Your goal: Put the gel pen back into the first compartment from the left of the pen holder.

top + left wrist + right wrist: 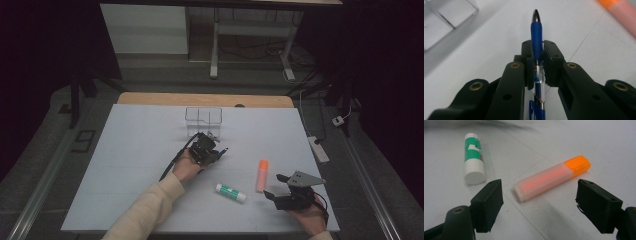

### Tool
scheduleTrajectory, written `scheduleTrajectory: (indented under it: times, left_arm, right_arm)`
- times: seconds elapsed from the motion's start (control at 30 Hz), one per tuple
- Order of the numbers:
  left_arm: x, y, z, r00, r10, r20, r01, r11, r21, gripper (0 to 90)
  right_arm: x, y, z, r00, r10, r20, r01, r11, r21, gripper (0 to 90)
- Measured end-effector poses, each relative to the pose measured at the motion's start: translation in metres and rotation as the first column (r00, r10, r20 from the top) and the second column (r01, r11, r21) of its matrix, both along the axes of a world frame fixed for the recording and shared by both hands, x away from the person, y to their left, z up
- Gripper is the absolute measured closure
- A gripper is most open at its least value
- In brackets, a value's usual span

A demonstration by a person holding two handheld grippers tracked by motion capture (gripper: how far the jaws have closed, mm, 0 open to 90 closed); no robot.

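The left gripper (537, 53) is closed on a blue pen (537, 40). Its two black jaws clamp the pen at the junction of the blue grip and the clear barrel. The pen runs lengthwise between the jaws, and its silver tip projects well beyond them. In the high view the left gripper (212, 147) sits just in front of a clear plastic box (203, 121) with two compartments. In the left gripper view a corner of that box (446, 17) lies ahead and to the left of the jaws, apart from the pen.

The right gripper (540, 196) is wide open and holds nothing. An orange highlighter (552, 177) lies flat on the white tabletop (604, 150) directly ahead of the gap between the jaws, touching neither. Its orange cap points up and to the right, away from the gripper. A glue stick (474, 157) with a green label lies beyond and to the left of the left-hand jaw, well apart from the highlighter.

In the high view the right gripper (280, 190) rests near the front edge of the tabletop (125, 150), with the highlighter (262, 175) just beyond it and the glue stick (230, 192) to its left. A hand (187, 167) in a cream sleeve holds the left gripper.
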State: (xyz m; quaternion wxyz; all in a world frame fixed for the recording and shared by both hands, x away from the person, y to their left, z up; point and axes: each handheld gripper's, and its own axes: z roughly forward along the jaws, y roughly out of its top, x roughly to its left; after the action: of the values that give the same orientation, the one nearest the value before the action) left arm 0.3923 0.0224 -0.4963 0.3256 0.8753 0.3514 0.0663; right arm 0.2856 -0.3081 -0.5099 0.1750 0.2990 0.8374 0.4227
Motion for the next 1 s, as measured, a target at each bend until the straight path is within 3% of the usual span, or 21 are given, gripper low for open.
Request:
scheduleTrajectory:
  times: [0.27,0.77,1.0]
  left_arm:
    - [-0.005,0.016,0.015,0.9993,0.006,0.037,-0.005,0.9988,-0.049,79.4]
    - [-0.007,0.034,0.023,0.9975,0.020,0.068,-0.014,0.9960,-0.088,79.3]
    - [-0.008,0.047,0.030,0.9959,0.032,0.084,-0.020,0.9905,-0.136,79.3]
  right_arm:
    - [0.000,0.000,0.000,1.0000,0.003,-0.003,-0.003,1.000,-0.001,21.1]
    - [0.000,0.000,0.000,1.0000,0.002,-0.003,-0.002,1.000,-0.002,21.1]
    - [0.000,0.000,0.000,1.0000,-0.004,-0.001,0.004,1.000,-0.008,21.2]
